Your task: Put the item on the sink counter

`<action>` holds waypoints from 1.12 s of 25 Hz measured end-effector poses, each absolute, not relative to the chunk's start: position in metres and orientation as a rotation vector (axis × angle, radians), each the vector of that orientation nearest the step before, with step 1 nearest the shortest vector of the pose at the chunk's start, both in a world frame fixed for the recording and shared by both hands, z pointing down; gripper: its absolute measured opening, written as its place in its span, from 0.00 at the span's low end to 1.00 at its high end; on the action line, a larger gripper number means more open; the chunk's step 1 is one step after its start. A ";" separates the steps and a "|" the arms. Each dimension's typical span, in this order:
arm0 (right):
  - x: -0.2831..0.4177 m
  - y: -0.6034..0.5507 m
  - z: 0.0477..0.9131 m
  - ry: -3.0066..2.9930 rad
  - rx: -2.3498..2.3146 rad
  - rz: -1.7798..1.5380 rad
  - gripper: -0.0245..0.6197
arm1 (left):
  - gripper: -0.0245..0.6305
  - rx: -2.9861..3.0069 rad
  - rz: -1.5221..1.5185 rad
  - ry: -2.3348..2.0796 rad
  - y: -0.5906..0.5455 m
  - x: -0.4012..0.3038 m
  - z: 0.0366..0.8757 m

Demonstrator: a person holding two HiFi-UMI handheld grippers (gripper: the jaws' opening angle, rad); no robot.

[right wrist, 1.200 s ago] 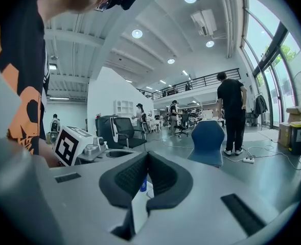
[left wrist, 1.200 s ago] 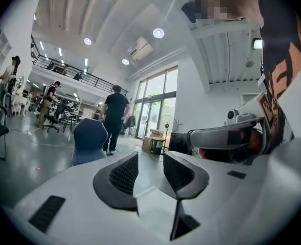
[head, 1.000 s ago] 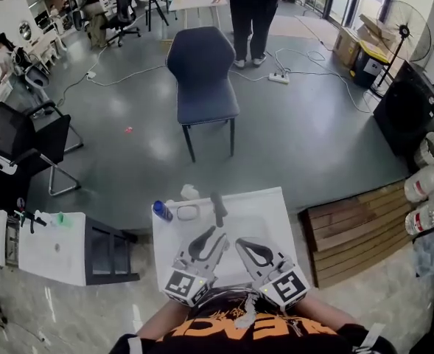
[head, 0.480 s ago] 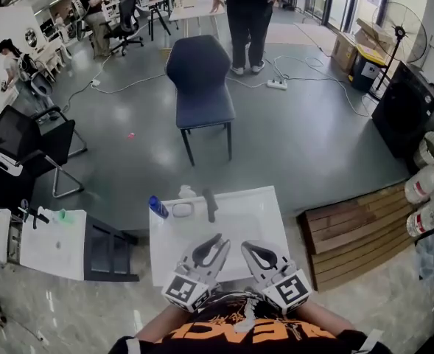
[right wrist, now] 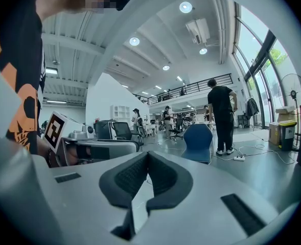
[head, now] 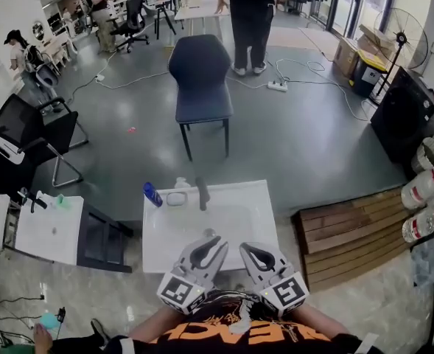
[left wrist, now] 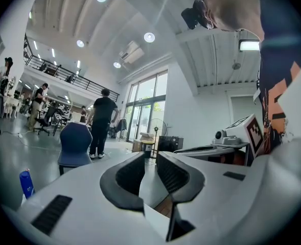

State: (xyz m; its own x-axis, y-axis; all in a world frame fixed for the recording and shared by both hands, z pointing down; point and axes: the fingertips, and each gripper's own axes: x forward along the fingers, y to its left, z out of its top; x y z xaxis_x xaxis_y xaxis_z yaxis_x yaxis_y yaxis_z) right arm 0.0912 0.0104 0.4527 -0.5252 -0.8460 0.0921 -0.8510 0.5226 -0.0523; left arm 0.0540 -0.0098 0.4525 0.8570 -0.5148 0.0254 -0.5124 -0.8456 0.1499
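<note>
The white sink counter (head: 161, 234) lies just in front of me, its basin in the middle. At its far edge stand a blue bottle (head: 152, 194), a clear dish (head: 176, 198) and a black tap (head: 202, 192). The blue bottle (left wrist: 26, 182) also shows low at the left in the left gripper view. My left gripper (head: 215, 242) hovers over the basin's near side; its jaws are closing, with a narrow gap and nothing between them (left wrist: 150, 160). Beside it my right gripper (head: 247, 249) is shut and empty, its tips touching (right wrist: 147, 157).
A blue chair (head: 200, 76) stands on the grey floor beyond the counter, and a person in black (head: 250, 17) stands behind it. A small white table (head: 51, 231) is to the left. Wooden pallets (head: 345, 231) and large bottles (head: 423, 198) are to the right.
Both grippers have drawn back toward the counter's near edge. The left jaws have narrowed. The head view has shifted, so the counter sits a little higher and to the left.
</note>
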 end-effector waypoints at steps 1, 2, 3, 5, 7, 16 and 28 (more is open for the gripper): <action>0.093 0.015 0.454 -2.691 1.505 0.143 0.06 | 0.17 2.884 -0.025 -0.806 -0.005 0.055 0.452; 0.096 0.019 0.455 -2.689 1.507 0.140 0.06 | 0.17 2.886 -0.026 -0.810 0.000 0.057 0.453; 0.100 0.023 0.457 -2.686 1.506 0.135 0.06 | 0.17 2.887 -0.027 -0.812 0.004 0.060 0.453; 0.105 0.032 0.461 -2.682 1.508 0.142 0.06 | 0.17 2.884 -0.022 -0.802 0.014 0.065 0.454; 0.108 0.039 0.463 -2.668 1.517 0.168 0.06 | 0.17 2.880 -0.015 -0.791 0.024 0.067 0.457; 0.115 0.059 0.467 -2.689 1.519 0.162 0.06 | 0.11 2.922 -0.028 -0.767 0.055 0.079 0.449; 0.109 0.054 0.464 -2.738 1.496 0.137 0.06 | 0.06 2.986 0.043 -0.772 0.064 0.084 0.445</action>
